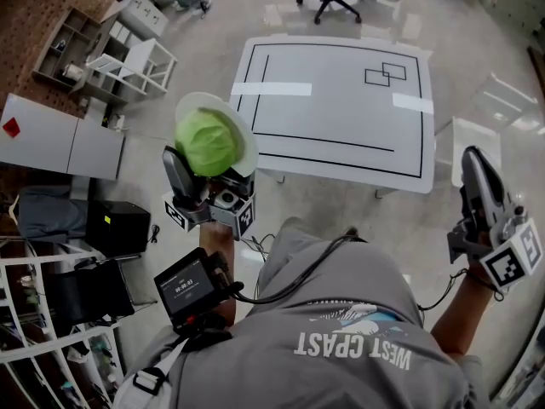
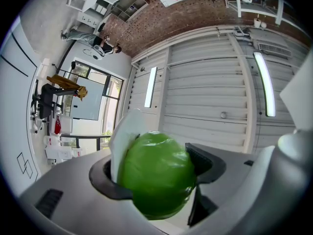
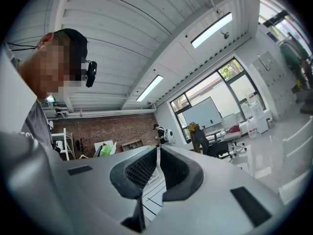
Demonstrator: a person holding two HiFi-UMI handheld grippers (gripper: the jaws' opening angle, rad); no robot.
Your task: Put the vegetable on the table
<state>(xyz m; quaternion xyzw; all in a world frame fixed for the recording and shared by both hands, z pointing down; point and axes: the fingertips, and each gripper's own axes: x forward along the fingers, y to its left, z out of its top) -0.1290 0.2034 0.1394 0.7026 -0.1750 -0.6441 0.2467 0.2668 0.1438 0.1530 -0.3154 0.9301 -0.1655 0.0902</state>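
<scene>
— Grey floor (image 1: 204,49) all round. What's on the left?
— White shelving (image 1: 128,58), then the left claw (image 1: 209,170), clamped on the vegetable (image 1: 206,141). It's a round green head with a white wrap (image 1: 243,126) behind it, held up by the table's (image 1: 341,118) near left corner.
— Is it on the table?
— No, it's in the claw. The white top has black lines and tape strips (image 1: 271,89).
— And the right?
— The right claw (image 1: 474,162) is off the table's right edge, pads together, nothing between them.
</scene>
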